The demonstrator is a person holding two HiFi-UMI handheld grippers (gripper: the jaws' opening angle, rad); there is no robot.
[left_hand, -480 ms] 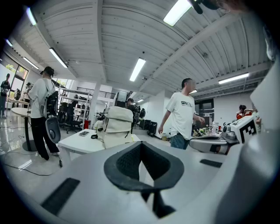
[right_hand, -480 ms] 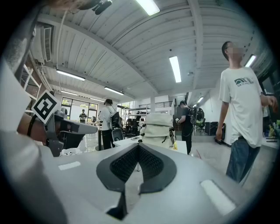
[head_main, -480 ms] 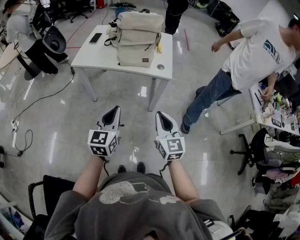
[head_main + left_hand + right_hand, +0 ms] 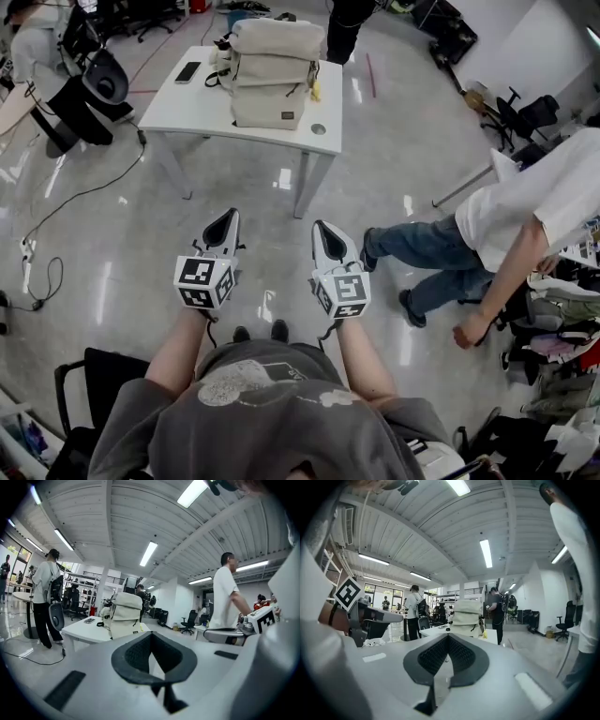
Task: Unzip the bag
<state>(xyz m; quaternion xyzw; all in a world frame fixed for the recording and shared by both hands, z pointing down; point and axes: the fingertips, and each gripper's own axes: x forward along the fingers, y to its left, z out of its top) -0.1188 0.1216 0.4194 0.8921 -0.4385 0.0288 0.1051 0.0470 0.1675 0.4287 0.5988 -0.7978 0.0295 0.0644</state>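
bag [image 4: 272,75] | beige backpack (top flap folded over) | upright | on white table [image 4: 178,108], zipped state unclear

The scene holds one beige fabric backpack [image 4: 272,75], one flat black phone [image 4: 187,71], one white rectangular table [image 4: 183,111] and two white handheld grippers, left gripper [image 4: 225,218] and right gripper [image 4: 323,229].

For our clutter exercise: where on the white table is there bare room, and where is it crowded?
Bare: the table's left part, from the phone to the front edge, and a strip before the bag. Crowded: the back, around the bag.
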